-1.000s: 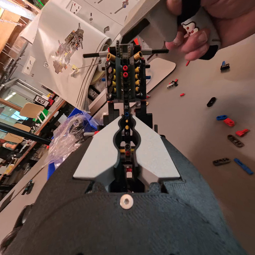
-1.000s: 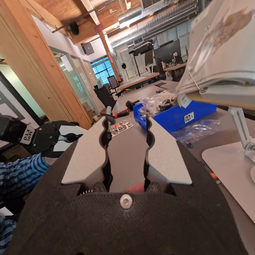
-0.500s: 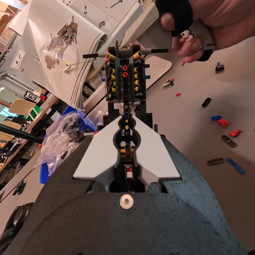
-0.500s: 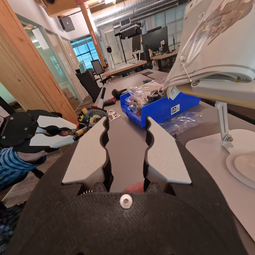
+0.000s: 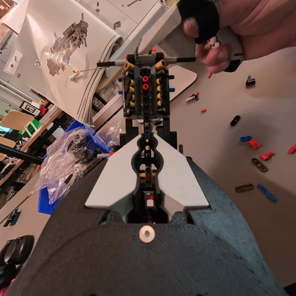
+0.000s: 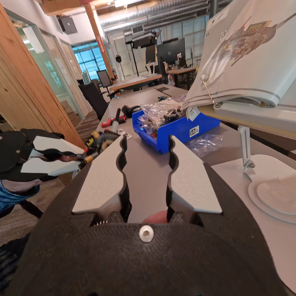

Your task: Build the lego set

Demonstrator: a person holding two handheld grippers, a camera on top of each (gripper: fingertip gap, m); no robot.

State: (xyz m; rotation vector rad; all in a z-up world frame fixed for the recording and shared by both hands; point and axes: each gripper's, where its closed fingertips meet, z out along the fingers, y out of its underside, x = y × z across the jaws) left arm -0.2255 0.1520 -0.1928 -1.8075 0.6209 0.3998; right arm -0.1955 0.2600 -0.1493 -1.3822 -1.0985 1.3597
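The left gripper [image 5: 147, 144] has its fingers clamped on the narrow black spine of the half-built lego model [image 5: 145, 89], holding it up off the worktop [image 5: 224, 160] near the left edge, probably so the far end faces the other tool and both sides stay reachable. The model is a dense block of black beams studded with yellow and red pins, a few blue ones along the spine, and a dark axle [image 5: 144, 61] with grey sleeves running crosswise through its top. The right gripper [image 6: 147, 161] hovers just beside that far end with its fingers apart and nothing between them, seemingly lining up to work on the axle or receive the piece; I cannot tell whether it touches the model. Loose parts [image 5: 253, 144] in red, blue and black lie scattered over the worktop's right side, within easy reach. The instruction booklet [image 5: 64, 48] stands open on a white stand toward the back edge, angled so the builder can read it, with a blue bin [image 6: 174, 131] of bagged pieces beside it.
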